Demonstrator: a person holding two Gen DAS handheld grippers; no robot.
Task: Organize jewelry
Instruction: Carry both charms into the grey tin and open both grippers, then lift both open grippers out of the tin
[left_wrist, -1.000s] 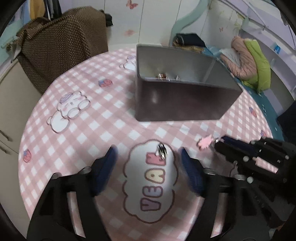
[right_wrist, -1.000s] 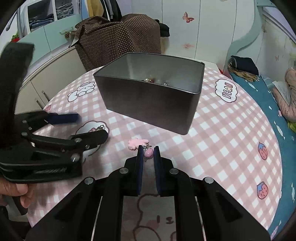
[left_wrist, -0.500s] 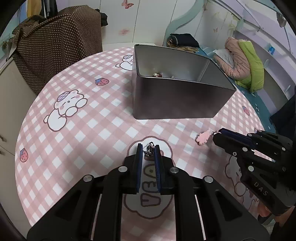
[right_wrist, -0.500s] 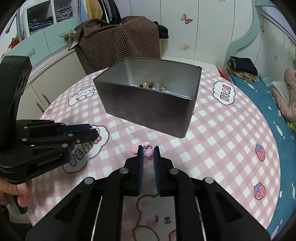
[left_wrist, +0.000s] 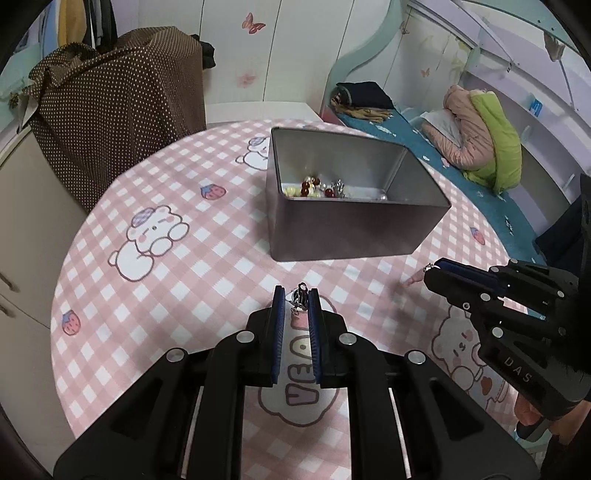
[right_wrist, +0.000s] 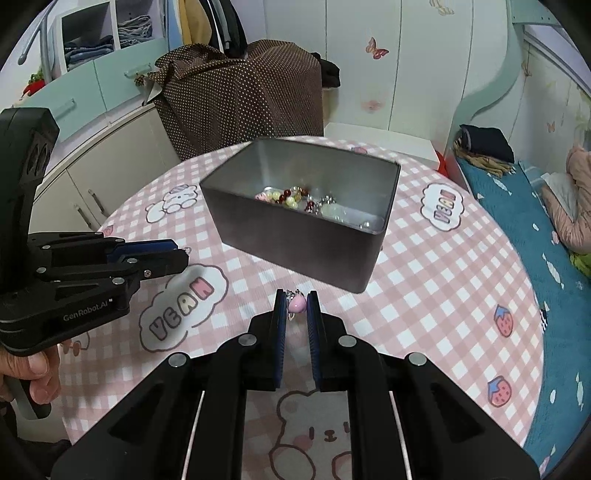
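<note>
A grey metal box stands on the round pink checked table; beads and small jewelry lie inside it. My left gripper is shut on a small dark silver charm and holds it above the table, short of the box. My right gripper is shut on a pink charm, also raised near the box's front. Each gripper shows in the other's view, the right and the left.
A brown dotted cloth covers something behind the table. Cabinets stand at the left, a bed with clothes at the right. The tablecloth has bear and "YEAH" prints.
My left gripper closed on the dark charm and lifted it off the table. Both grippers rose with their charms, and the box's contents came into view.
</note>
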